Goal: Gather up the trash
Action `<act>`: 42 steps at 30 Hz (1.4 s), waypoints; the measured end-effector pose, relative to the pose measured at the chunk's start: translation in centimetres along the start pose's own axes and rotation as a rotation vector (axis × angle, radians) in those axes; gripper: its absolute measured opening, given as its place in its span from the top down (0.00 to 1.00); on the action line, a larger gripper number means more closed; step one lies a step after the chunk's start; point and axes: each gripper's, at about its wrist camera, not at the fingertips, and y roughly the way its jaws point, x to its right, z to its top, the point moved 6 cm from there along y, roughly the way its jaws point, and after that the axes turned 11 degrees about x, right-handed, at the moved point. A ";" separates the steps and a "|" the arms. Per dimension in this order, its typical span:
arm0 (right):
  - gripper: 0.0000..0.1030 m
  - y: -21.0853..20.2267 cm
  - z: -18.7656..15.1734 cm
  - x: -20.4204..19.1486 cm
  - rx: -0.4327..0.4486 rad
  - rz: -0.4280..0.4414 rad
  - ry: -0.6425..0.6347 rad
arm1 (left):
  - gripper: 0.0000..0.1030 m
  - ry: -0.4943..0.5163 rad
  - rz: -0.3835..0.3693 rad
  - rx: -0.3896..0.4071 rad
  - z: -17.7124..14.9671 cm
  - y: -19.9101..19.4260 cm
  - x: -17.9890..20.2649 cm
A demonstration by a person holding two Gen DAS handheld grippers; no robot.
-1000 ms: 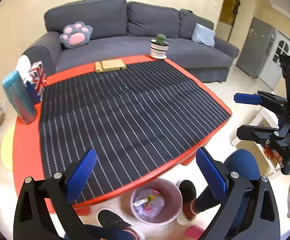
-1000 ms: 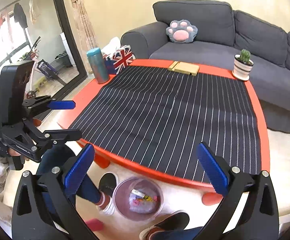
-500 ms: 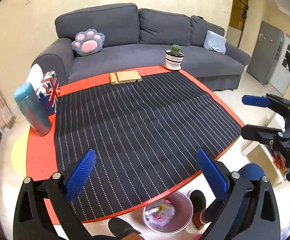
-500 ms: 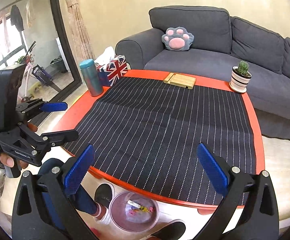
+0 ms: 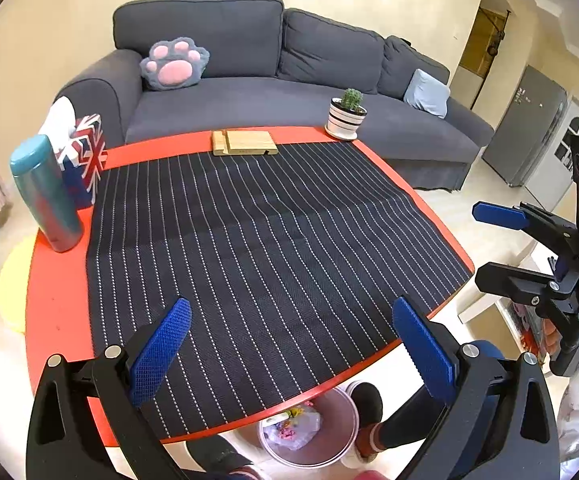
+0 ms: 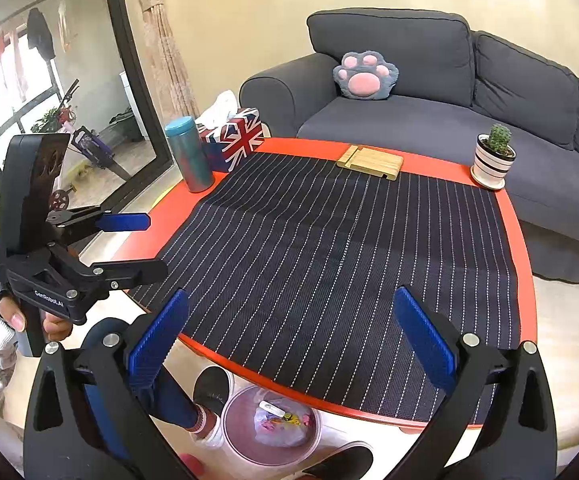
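Hovering over striped mat [image 5: 257, 240]: left gripper [image 5: 289, 344] and right gripper [image 6: 291, 334], both spread wide, empty

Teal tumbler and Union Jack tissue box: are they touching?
Cannot tell. In both wrist views the teal tumbler overlaps the Union Jack tissue box standing behind it, so neither contact nor a gap shows.

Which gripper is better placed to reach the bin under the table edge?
Probably right: the bin shows nearly whole before the right gripper; the table edge hides more from the left gripper.
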 end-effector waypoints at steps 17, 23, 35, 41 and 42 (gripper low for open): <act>0.03 0.5 0.1 0.3 -0.009 -0.010 0.002 | 0.06 0.011 -0.006 0.008 0.0 -0.1 0.3; 0.03 0.5 0.0 0.3 -0.009 -0.009 0.003 | 0.06 0.012 -0.010 0.008 0.0 -0.2 0.4; 0.03 0.4 0.0 0.4 -0.011 -0.010 0.004 | 0.06 0.009 -0.016 0.010 0.1 -0.1 0.6; 0.03 0.4 0.0 0.4 -0.011 -0.009 0.003 | 0.06 0.010 -0.017 0.010 0.1 -0.1 0.7; 0.03 0.5 0.0 0.4 -0.011 -0.010 0.003 | 0.06 0.009 -0.018 0.010 0.1 -0.1 0.7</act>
